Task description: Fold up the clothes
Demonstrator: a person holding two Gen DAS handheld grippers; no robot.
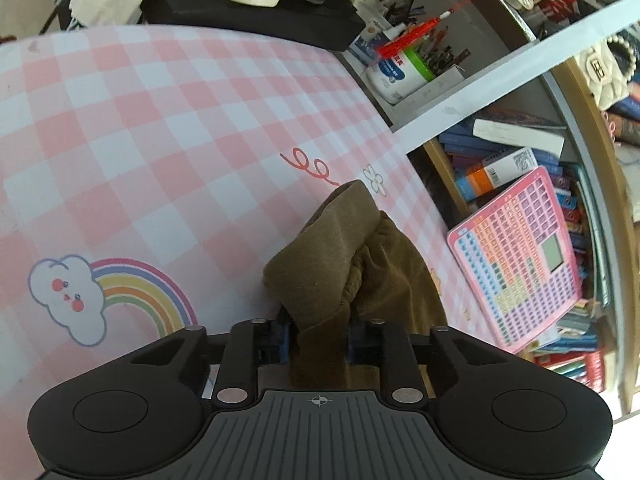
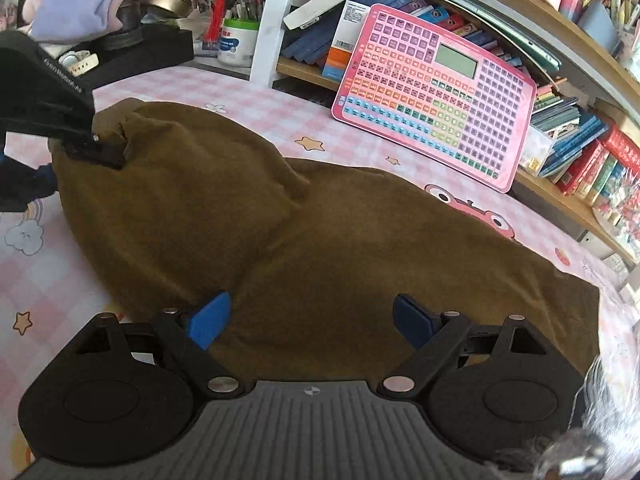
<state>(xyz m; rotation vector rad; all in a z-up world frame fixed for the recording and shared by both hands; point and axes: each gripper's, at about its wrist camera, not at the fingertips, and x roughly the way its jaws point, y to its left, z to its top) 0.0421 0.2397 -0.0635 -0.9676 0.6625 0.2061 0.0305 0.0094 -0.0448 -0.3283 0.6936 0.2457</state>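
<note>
Two hand-held grippers noted. Left hand-held gripper (image 1: 318, 340) is clenched on a bunched corner of the brown garment (image 2: 320, 248), raised off the checked surface (image 1: 160, 140). Right hand-held gripper (image 2: 310, 318) is released, jaws spread above the garment's near edge.

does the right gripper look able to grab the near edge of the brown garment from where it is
Probably yes: the right gripper is open right over the brown garment, nothing between. The left gripper pinches the far end.
</note>
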